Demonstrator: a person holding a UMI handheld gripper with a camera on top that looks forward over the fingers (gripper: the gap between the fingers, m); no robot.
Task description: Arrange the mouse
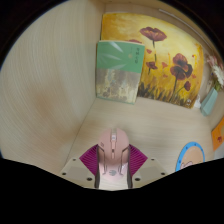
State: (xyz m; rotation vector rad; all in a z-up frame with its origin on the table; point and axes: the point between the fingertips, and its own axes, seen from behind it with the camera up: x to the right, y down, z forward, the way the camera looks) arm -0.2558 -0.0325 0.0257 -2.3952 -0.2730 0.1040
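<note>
While pressed between the fingers [114, 164], pink mouse [115, 150] over table [50, 90].

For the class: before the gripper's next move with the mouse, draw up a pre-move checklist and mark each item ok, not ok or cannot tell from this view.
1. Mouse between the gripper fingers: ok.
2. Both pink pads pressing its sides: ok, apparently.
3. Mouse centred, not skewed: ok.
4. Table ahead free of obstacles: ok.
5. Clearance from the green book and the poppy picture beyond: ok.
6. Mouse lifted off the table: cannot tell.
</note>
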